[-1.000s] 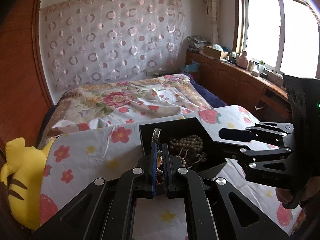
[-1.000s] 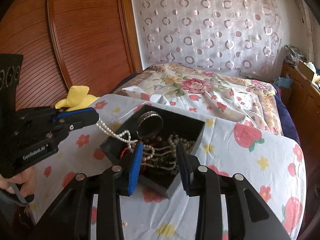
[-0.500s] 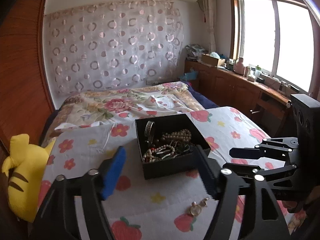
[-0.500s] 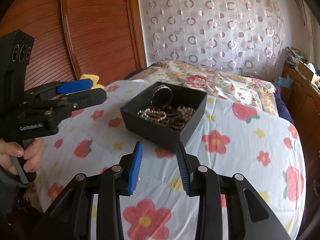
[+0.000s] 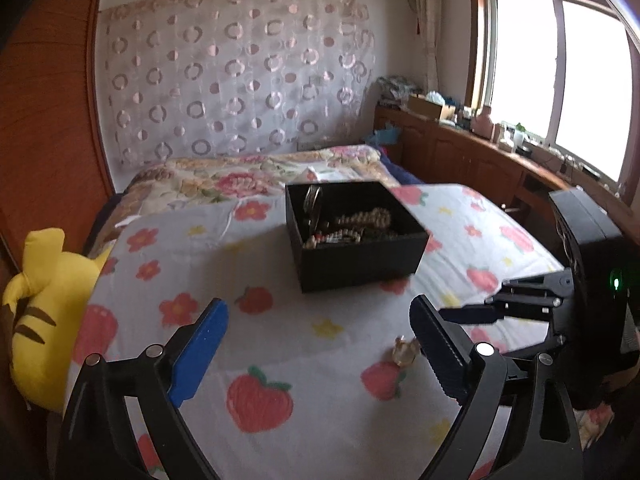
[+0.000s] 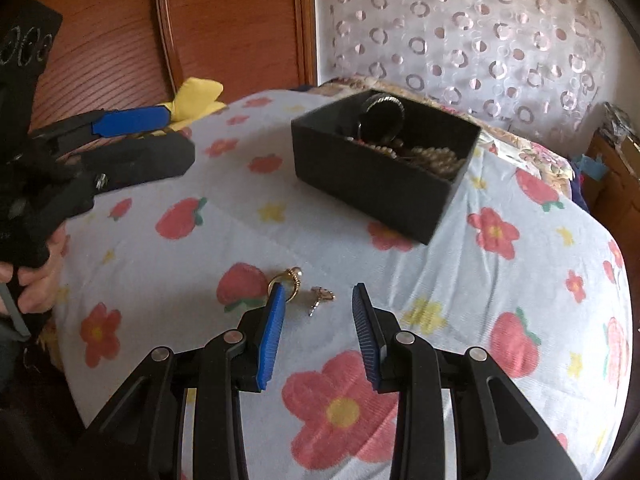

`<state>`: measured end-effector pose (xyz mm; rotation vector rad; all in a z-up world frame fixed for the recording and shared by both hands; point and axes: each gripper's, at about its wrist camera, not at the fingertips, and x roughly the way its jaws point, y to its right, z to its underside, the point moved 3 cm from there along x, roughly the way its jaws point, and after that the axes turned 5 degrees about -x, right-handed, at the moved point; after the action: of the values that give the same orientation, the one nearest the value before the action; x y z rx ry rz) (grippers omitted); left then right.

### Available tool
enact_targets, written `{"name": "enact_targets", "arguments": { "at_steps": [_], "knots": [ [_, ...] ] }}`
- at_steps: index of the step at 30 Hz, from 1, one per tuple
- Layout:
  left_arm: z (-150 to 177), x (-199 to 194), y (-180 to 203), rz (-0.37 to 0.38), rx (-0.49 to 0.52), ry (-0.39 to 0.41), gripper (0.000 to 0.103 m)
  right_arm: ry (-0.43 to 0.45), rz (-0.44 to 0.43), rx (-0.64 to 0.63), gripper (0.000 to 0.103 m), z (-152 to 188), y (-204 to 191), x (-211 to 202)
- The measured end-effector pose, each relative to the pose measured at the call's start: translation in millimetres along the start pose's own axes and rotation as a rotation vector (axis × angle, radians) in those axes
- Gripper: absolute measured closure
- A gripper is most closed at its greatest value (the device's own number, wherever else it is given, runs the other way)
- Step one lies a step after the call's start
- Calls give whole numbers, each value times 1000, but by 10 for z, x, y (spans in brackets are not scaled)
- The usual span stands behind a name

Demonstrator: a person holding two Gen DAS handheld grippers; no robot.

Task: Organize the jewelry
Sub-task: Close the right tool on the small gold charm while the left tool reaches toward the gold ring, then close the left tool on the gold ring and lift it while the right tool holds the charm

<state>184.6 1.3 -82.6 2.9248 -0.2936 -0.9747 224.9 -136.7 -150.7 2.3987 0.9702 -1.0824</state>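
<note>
Most of the sorting looks done: the open black rectangular box point(image 6: 384, 168), sitting toward the far edge of the strawberry-and-flower printed bedsheet point(image 6: 500, 320), already holds pearl strands point(image 6: 434, 158) and a dark bangle point(image 6: 380, 114). Left to gather, by my judgement, are a gold ring point(image 6: 289, 280) and a small gold earring point(image 6: 320, 298) lying loose on the sheet nearer its front edge. The right gripper point(image 6: 318, 334) hangs spread and empty just short of them; the left gripper point(image 5: 318, 346) is wide apart, empty too. Beyond: a floral quilt point(image 5: 240, 180), a circle-patterned curtain point(image 5: 240, 72), wooden panelling point(image 6: 240, 28), a yellow plush toy point(image 5: 36, 312).
</note>
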Motion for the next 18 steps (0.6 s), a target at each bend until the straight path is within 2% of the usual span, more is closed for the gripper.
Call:
{"name": "enact_targets", "arguments": {
  "at_steps": [4,6,11,18],
  "knots": [
    [96,45,-11,2,3,-29,15,-27,3,16,83,0,27,99],
    [131,57,-12,-1,7,-39,15,-29,-7,21,87,5,36,119],
    [213,126,22,3,18,-78,15,-12,-11,22,88,40,84,59],
    [313,278,204,52,40,-147,15,36,-2,51,88,104,230,-230]
  ]
}}
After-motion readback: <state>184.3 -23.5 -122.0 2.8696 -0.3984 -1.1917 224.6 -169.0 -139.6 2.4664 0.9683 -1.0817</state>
